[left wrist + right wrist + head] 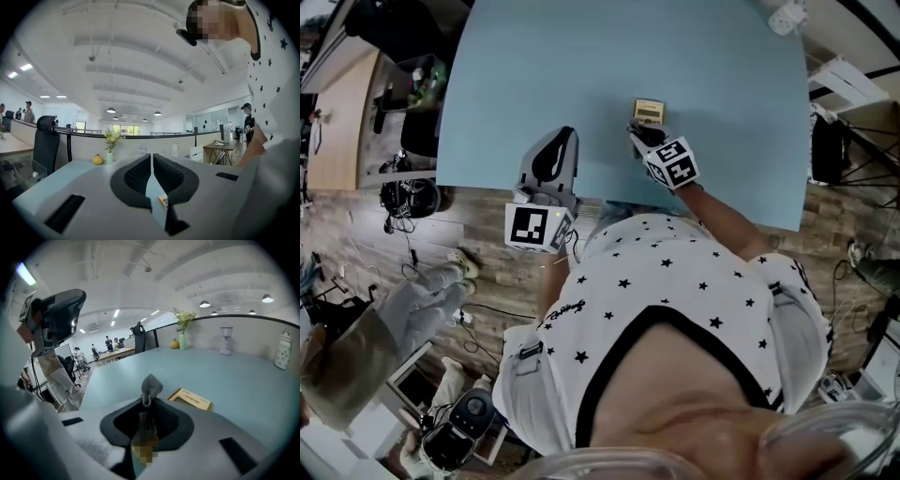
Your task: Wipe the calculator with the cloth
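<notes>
– What's the right gripper (148,401) doing?
– Clenched on the cloth (151,385). The jaws pinch it tight, and a grey tuft pokes out past the tips.
– And the calculator (649,111)?
– Lying flat on the blue table (534,75), just beyond that tuft and slightly to its right. Cloth and calculator are right beside each other, but I can't tell from here whether they touch.
– The left gripper (152,161)?
– Jaws pressed together with only a thin slit between them, and nothing in it. Through the slit you catch a strip of table and a corner of the calculator. It sits low at the table's near edge, left of the calculator and apart from it.
– How much room is there?
– Plenty. The calculator is in the nearer part of the table, not far in from the edge where the person stands. Bare tabletop spreads to both sides and a long way beyond it. At the far side, a vase (182,341) of flowers and a small lantern (226,343) stand along a low wall (253,333), well apart from both grippers.
</notes>
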Demonstrator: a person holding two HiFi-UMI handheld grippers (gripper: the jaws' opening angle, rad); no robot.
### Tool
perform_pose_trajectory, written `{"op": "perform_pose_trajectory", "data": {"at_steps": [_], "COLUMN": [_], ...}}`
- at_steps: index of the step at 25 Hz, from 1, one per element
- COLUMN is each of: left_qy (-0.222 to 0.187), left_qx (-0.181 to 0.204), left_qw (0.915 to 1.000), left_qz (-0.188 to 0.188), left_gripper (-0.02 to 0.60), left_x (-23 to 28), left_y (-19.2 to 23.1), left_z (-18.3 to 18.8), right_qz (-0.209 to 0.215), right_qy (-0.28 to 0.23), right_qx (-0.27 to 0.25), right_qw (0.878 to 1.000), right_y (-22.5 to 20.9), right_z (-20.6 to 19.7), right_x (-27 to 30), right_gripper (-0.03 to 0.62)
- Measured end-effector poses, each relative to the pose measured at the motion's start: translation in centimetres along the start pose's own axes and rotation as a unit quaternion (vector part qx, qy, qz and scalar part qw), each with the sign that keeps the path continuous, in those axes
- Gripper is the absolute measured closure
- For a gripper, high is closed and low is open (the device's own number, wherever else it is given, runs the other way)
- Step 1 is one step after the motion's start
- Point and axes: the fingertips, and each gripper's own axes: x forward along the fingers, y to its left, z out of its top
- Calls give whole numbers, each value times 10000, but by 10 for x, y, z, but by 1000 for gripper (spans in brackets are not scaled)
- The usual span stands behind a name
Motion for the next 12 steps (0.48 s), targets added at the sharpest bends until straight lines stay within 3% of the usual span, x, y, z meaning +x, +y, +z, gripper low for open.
{"op": "perform_pose_trajectory", "data": {"at_steps": [12], "left_qy": [18], "left_qx": [26], "left_qw": [9998], "left_qz": [-200], "left_gripper": [541], "left_x": [9], "left_y": [-11], "left_z": [-1], "right_qz": [-274], "right_qy": [-44], "right_qx": [126], "right_qw": [9995], "right_y": [-15], "right_z": [-13], "right_x": [-12], "right_gripper": [539]}}
